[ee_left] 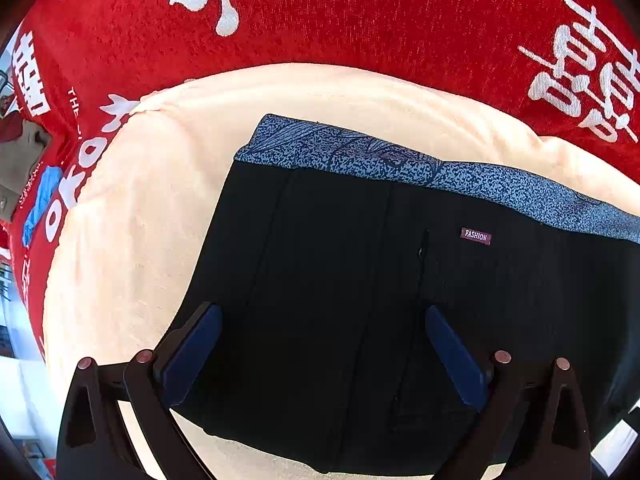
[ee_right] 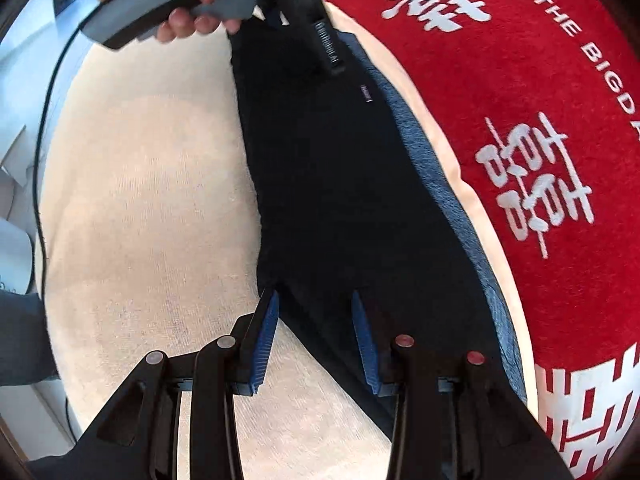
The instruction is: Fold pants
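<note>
Black pants [ee_left: 340,280] lie folded flat on a cream cloth [ee_left: 132,220], with a blue patterned lining strip [ee_left: 400,160] along the far edge and a small "FASHION" label [ee_left: 475,236]. My left gripper [ee_left: 322,354] is open just above the pants, jaws wide apart, holding nothing. In the right wrist view the pants [ee_right: 352,184] run as a long dark band. My right gripper [ee_right: 316,336] is open at the pants' near end, its fingers straddling the fabric edge. The left gripper's body [ee_right: 316,20], held by a hand, hovers over the far end.
A red blanket [ee_left: 400,28] with white characters lies under the cream cloth [ee_right: 152,208] and beyond it [ee_right: 560,140]. A black cable [ee_right: 44,120] runs along the cloth's left edge. Pale floor and clutter show at the far left.
</note>
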The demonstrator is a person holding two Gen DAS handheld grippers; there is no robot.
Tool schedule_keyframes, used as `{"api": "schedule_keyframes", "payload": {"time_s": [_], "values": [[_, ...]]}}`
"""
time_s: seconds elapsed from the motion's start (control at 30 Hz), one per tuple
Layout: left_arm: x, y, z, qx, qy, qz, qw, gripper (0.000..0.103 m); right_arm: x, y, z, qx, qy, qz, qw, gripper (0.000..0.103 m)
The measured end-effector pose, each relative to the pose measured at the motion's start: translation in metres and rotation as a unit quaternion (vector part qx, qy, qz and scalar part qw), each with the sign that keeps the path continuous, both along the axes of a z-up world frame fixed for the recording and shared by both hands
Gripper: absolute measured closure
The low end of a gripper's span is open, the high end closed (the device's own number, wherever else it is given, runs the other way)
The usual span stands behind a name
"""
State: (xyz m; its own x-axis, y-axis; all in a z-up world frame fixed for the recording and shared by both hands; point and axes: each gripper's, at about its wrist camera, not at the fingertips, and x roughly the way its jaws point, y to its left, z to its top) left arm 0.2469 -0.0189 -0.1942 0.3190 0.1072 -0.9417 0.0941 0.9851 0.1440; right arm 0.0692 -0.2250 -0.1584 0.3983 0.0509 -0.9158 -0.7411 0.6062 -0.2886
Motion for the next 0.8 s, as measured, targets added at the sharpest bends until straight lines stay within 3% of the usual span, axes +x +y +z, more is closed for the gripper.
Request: {"api": "schedule_keyframes", "payload": {"time_s": [0.03,0.13,0.23,0.37,0.47,0.5,0.53,0.6,0.73,0.8], "values": [[0.0,0.0,0.001,0.002,0.001,-0.004,1.0,0.001,0.001,0.001,-0.004,-0.005,0.003,-0.001,1.0,0.066],[-0.004,-0.002,0.003,0.01,0.003,-0.019,0.9998,0.001,0.027,-0.009,0.002,0.034,0.057,-0.055,0.996,0.092],[-0.01,-0.001,0.002,0.009,0.001,-0.025,0.9996,0.0,0.028,-0.013,0.004,0.053,0.094,-0.076,0.991,0.092],[-0.014,-0.003,0.005,0.015,0.002,-0.017,0.9997,0.0,0.021,-0.014,0.005,0.052,0.089,-0.084,0.991,0.092],[-0.022,-0.018,0.012,0.033,0.011,-0.035,0.9988,0.0,0.024,-0.028,0.017,0.084,0.113,-0.125,0.982,0.083],[-0.027,-0.025,0.015,0.03,0.011,-0.045,0.9985,0.0,0.026,-0.038,0.021,0.097,0.123,-0.146,0.977,0.072],[-0.035,-0.036,0.02,0.019,0.012,-0.056,0.9982,0.0,0.028,-0.054,0.026,0.108,0.128,-0.178,0.97,0.065],[-0.047,-0.059,0.025,-0.002,0.02,-0.079,0.9967,0.0,0.038,-0.092,0.031,0.125,0.128,-0.252,0.951,0.064],[-0.073,-0.129,0.023,-0.046,0.031,-0.131,0.9898,0.0,0.058,-0.186,0.029,0.178,0.142,-0.413,0.882,0.064],[-0.08,-0.154,0.013,-0.041,0.043,-0.144,0.9879,0.0,0.06,-0.212,0.025,0.184,0.144,-0.445,0.865,0.064]]}}
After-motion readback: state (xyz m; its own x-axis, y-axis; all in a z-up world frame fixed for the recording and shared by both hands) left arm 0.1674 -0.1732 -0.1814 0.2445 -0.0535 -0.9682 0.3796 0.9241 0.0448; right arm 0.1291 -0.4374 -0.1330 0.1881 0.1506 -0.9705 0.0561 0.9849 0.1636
